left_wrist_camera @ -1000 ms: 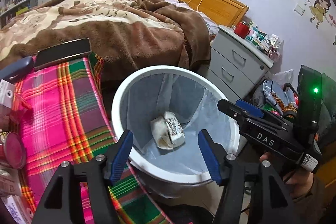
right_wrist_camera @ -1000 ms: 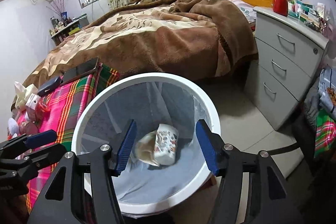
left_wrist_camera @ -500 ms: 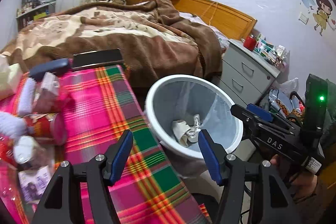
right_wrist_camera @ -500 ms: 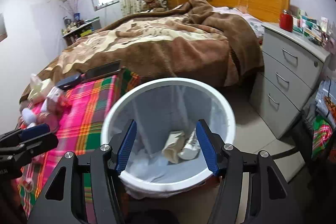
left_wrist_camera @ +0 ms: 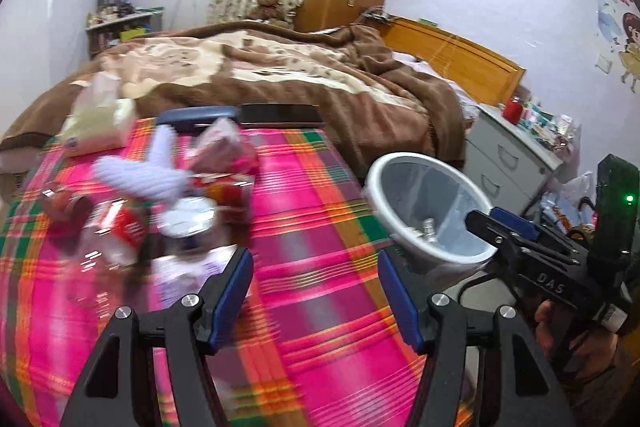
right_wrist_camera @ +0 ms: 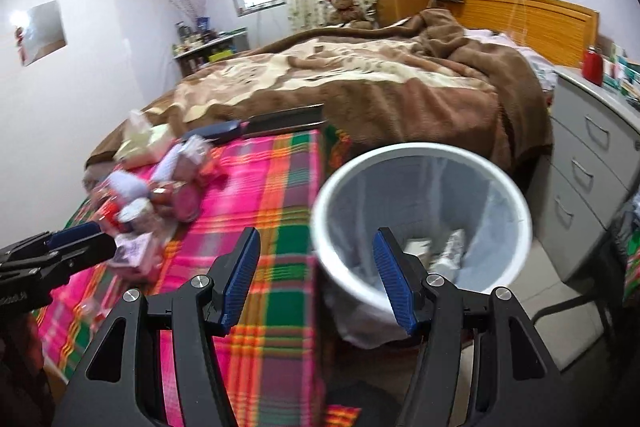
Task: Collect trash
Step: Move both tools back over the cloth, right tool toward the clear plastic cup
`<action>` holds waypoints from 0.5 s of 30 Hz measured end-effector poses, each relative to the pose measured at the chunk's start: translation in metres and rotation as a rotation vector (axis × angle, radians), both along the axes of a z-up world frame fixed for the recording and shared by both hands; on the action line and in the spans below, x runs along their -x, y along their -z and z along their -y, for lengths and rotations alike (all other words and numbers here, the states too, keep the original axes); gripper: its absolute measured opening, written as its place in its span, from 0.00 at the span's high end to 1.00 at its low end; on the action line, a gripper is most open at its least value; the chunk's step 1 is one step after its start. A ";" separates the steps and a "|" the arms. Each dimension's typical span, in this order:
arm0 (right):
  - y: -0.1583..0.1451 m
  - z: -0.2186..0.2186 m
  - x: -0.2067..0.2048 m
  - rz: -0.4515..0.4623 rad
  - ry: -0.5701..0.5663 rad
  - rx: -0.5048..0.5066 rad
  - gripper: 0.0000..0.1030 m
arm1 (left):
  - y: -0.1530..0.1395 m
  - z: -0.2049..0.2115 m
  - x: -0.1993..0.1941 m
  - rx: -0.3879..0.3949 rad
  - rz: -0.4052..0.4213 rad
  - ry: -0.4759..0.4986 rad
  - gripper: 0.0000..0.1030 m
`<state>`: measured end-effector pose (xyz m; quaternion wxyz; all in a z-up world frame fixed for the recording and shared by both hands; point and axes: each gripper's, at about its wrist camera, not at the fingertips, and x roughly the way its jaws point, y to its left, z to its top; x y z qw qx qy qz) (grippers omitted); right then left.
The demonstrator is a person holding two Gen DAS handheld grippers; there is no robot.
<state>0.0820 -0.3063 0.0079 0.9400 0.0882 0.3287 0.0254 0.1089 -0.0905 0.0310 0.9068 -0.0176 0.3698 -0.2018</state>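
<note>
My left tongs (left_wrist_camera: 316,291) are spread wide with nothing between the blue pads, poised over the plaid cloth (left_wrist_camera: 304,227) on the desk. My right tongs (right_wrist_camera: 316,275) are just as wide and empty, straddling the desk's edge and the bin (right_wrist_camera: 420,211), which stands on the floor just beside the desk. In the bin's liner lie a few crumpled wrappers (right_wrist_camera: 444,251) (too blurred to read). Ahead of the left tongs is a heap of trash (left_wrist_camera: 160,203): a red packet, a round foil lid, a white fuzzy thing, all smeared by motion. Past it sit a tissue pack (left_wrist_camera: 100,127), a dark case (left_wrist_camera: 200,117) and a tablet (left_wrist_camera: 280,115) at the desk's far edge, against the bed (left_wrist_camera: 320,83). Right of the bin stands a grey dresser (right_wrist_camera: 592,171).
</note>
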 end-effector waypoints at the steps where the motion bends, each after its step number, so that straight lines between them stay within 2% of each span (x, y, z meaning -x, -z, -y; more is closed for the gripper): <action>1: 0.001 -0.006 0.001 0.001 -0.020 -0.003 0.42 | 0.001 -0.011 0.003 -0.008 0.002 -0.029 0.38; 10: 0.017 -0.064 0.008 -0.029 -0.173 -0.006 0.42 | 0.009 -0.083 0.022 0.005 -0.002 -0.173 0.37; 15: 0.025 -0.091 0.014 -0.039 -0.260 -0.046 0.42 | 0.018 -0.116 0.028 0.015 -0.008 -0.240 0.37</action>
